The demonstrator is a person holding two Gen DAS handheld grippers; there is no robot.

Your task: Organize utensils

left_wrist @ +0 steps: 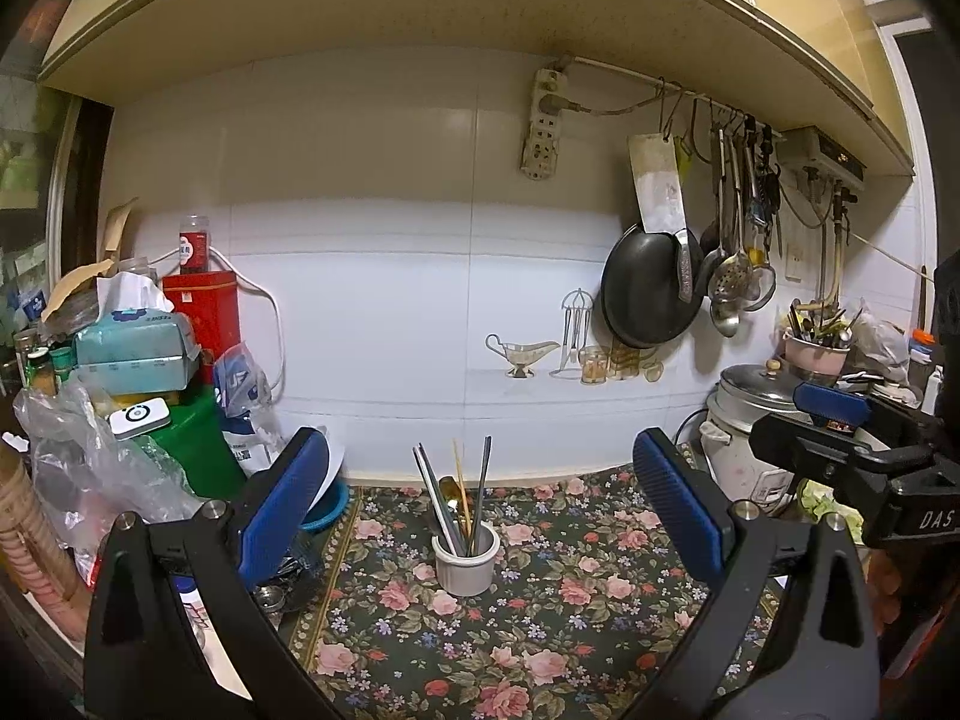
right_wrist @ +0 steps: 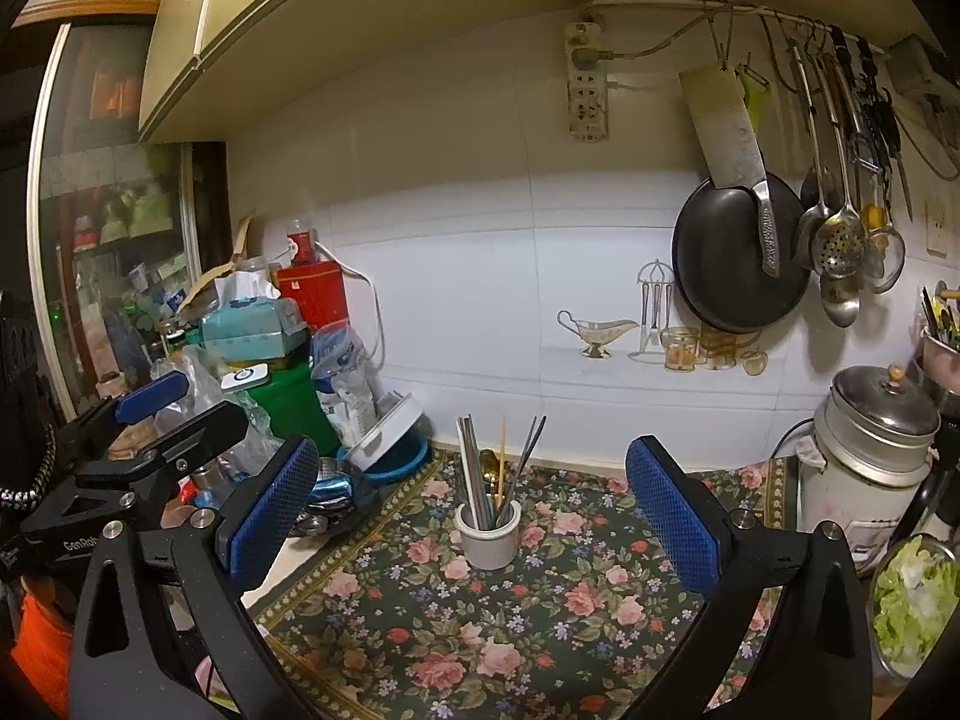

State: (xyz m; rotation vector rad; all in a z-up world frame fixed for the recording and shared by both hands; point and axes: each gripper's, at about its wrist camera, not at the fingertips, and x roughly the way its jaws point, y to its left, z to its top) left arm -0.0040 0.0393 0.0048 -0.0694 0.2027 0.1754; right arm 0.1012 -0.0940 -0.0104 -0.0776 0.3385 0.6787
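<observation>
Both grippers stand fully spread with nothing between the blue pads: left gripper (left_wrist: 480, 492), right gripper (right_wrist: 474, 504). Each frames the white ceramic cup (left_wrist: 465, 561) standing upright on the floral mat (left_wrist: 540, 630), well clear of the pads. Utensils (left_wrist: 456, 498) stand in the cup, long axes near vertical, fanning slightly outward at the top. Their lower ends are hidden inside the cup; a gold spoon bowl (left_wrist: 449, 487) is partly masked behind the metal chopsticks (right_wrist: 477, 480).
</observation>
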